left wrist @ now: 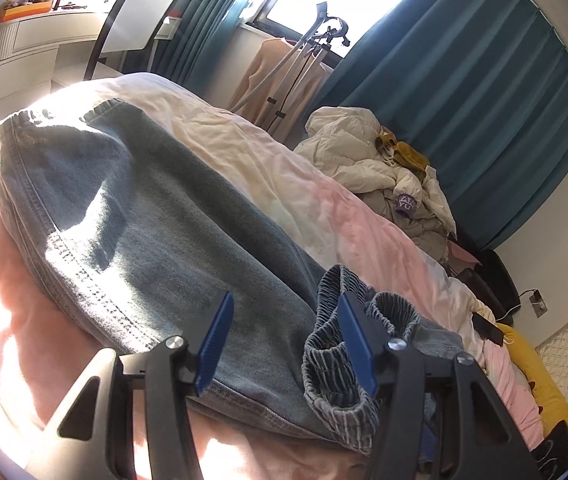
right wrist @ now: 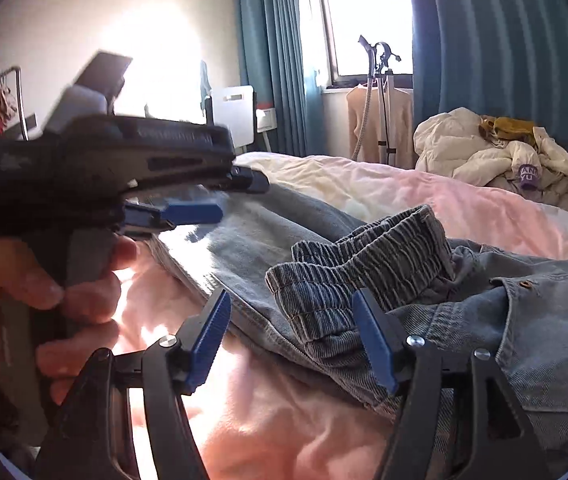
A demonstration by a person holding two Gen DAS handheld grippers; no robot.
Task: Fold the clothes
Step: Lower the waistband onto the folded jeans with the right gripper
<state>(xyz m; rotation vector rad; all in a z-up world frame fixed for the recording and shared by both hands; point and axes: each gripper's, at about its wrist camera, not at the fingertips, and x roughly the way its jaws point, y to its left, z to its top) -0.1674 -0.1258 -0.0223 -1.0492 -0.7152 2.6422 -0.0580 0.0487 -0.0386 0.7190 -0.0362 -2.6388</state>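
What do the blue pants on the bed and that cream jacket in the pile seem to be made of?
The pants look like washed denim: faded blue twill weave, heavy stitched seams, a rivet, and a gathered elastic waistband. The cream jacket looks like a quilted puffer, probably a smooth synthetic shell with padding, judging by its puffy stitched sections; the filling cannot be seen.

Sunlit bedroom: teal curtains (right wrist: 496,60) flank a bright window (right wrist: 364,12); white desk (left wrist: 32,52) and chair (left wrist: 140,20) beyond the bed (left wrist: 284,168).

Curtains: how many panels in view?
2. One curtain hangs left of the window, the other curtain right of it, behind the jacket pile. More may hang out of frame.
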